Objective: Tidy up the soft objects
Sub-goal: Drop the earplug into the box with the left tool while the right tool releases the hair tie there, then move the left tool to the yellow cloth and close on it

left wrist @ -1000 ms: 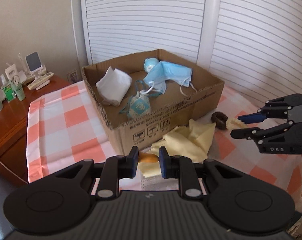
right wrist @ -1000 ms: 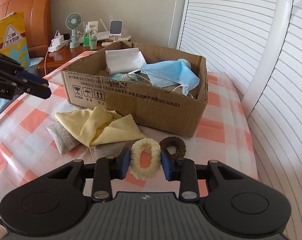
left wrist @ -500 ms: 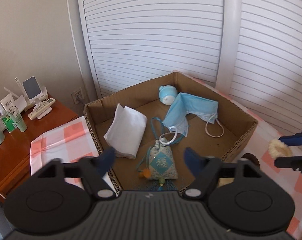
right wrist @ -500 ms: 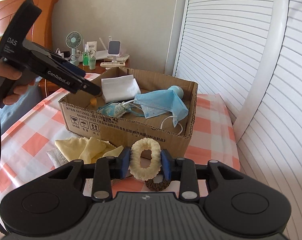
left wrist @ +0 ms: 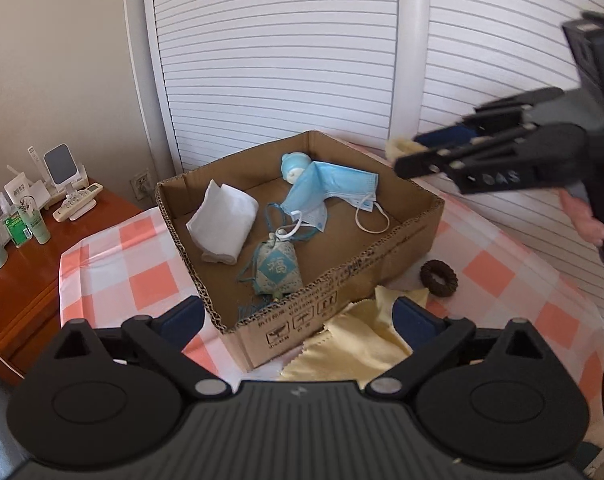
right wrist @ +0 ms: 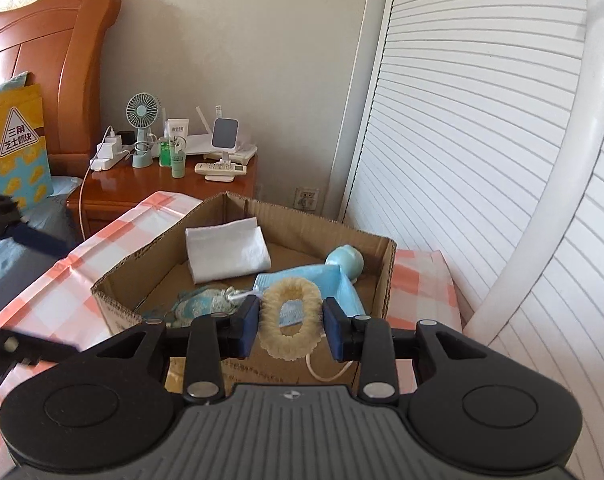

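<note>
My right gripper (right wrist: 289, 330) hangs over the open cardboard box (right wrist: 388, 280) with a cream scrunchie (right wrist: 289, 354) between its pads. Its jaws are opening, and the pads still touch the ring. In the left wrist view the right gripper (left wrist: 408, 152) reaches in from the right above the box's far corner. My left gripper (left wrist: 297, 316) stands wide open and empty by the box's (left wrist: 342, 280) front wall. In the box lie a white folded cloth (left wrist: 221, 220), a blue face mask (left wrist: 334, 184), a sachet (left wrist: 277, 268) and a pale blue toy (left wrist: 291, 166).
A yellow cloth (left wrist: 358, 344) and a brown scrunchie (left wrist: 438, 278) lie on the checked tablecloth (left wrist: 113, 272) in front of the box. A wooden nightstand (right wrist: 169, 184) with a fan, bottles and a remote stands behind. White slatted doors (right wrist: 482, 160) line the right side.
My left gripper opened, let the sachet's orange bead drop into the box and drew back. My right gripper lifted the cream scrunchie from the table to above the box.
</note>
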A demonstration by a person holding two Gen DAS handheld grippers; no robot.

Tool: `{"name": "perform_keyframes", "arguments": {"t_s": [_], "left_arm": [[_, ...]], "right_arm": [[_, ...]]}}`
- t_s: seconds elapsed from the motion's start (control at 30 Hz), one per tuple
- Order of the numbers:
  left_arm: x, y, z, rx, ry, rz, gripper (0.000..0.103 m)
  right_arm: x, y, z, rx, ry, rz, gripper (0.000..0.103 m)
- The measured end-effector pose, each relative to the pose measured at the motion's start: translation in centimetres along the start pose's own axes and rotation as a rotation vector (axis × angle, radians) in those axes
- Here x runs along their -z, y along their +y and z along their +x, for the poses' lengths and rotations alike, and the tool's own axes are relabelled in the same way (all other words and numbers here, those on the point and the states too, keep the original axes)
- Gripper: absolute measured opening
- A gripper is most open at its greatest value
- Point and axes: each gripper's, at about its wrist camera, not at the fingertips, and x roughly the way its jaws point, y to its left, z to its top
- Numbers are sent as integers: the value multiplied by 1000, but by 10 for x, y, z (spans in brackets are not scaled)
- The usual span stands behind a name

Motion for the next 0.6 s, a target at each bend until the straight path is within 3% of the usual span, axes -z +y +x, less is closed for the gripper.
{"name": "perform_keyframes", "arguments": {"t_s": [0.03, 0.07, 0.17, 0.43, 0.6], "left_arm": [[2, -2, -4, 2, -2, 2, 100], [4, -5, -8, 4, -2, 4, 100], [9, -10, -17, -3, -5, 7, 100], [20, -18, -28, -50, -8, 29, 101], [23, -21, -32, -29, -4, 13, 101]], "right_arm": [[-7, -1, 6, 3, -4, 8, 52], [-12, -3, 11, 0, -5, 13, 69], [-18, -8, 20, -9, -19, 48, 97], [-2, -6, 13, -17, 20, 60, 103], [11, 1, 4, 4, 47, 42, 103]]}}
